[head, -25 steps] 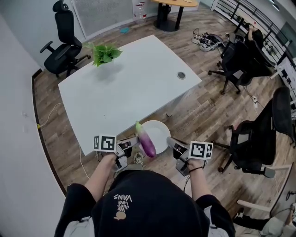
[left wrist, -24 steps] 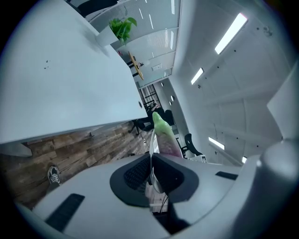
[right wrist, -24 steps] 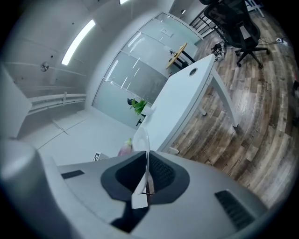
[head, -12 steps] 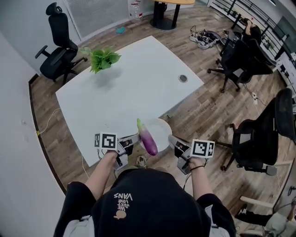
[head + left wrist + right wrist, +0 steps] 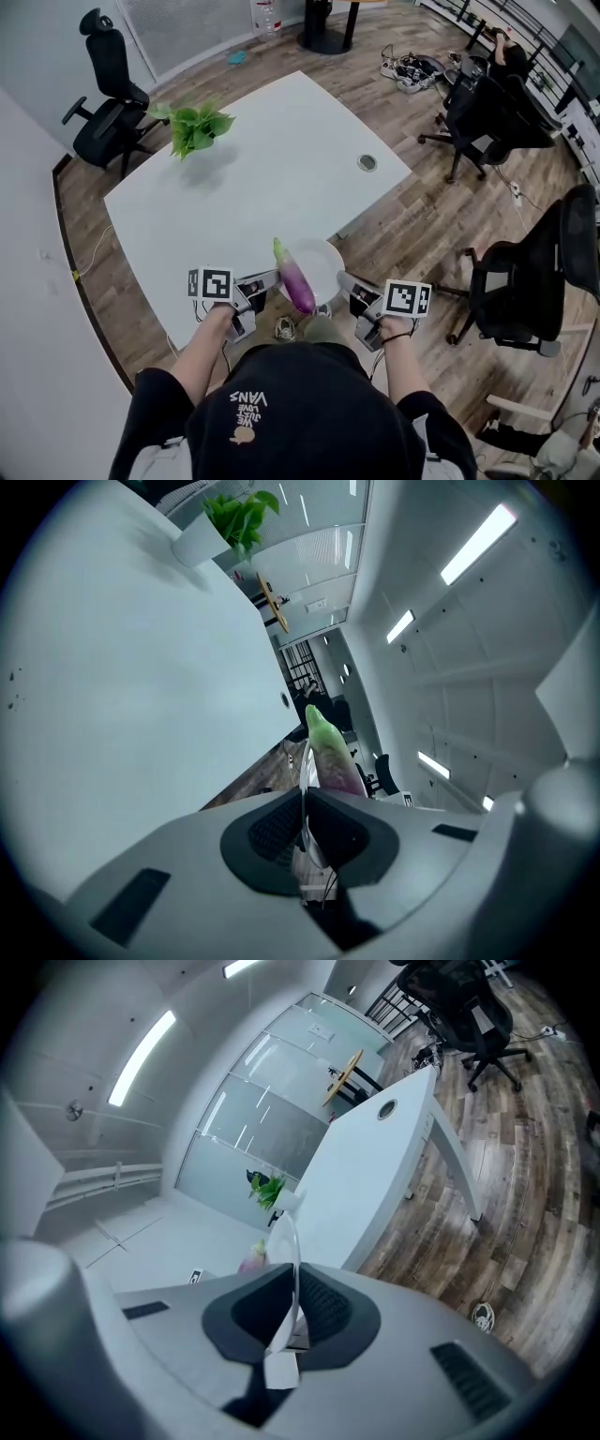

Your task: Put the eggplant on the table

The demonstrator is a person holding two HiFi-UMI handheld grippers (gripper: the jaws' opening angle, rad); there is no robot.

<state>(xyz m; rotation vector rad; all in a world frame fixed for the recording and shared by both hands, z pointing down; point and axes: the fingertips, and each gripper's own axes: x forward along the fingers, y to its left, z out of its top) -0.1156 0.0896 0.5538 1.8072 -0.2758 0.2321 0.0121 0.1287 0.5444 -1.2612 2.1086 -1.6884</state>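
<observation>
A purple eggplant (image 5: 296, 280) with a green stem end lies on a white plate (image 5: 324, 260), held in the air just short of the white table's (image 5: 253, 178) near edge. My left gripper (image 5: 266, 282) is shut on the plate's left rim, my right gripper (image 5: 348, 285) on its right rim. The left gripper view shows the eggplant (image 5: 329, 752) beyond the thin plate rim (image 5: 306, 761) pinched in the left gripper (image 5: 303, 832). In the right gripper view the plate rim (image 5: 292, 1241) stands edge-on in the right gripper (image 5: 295, 1312), the eggplant (image 5: 253, 1258) barely showing behind.
A potted green plant (image 5: 193, 125) stands at the table's far left corner and a round cable port (image 5: 367, 162) near its right edge. Black office chairs stand at the back left (image 5: 105, 103) and on the right (image 5: 520, 281). Cables (image 5: 408, 67) lie on the wooden floor.
Both grippers, with the plate and eggplant, have come closer to the table's near edge. Neither grip has changed.
</observation>
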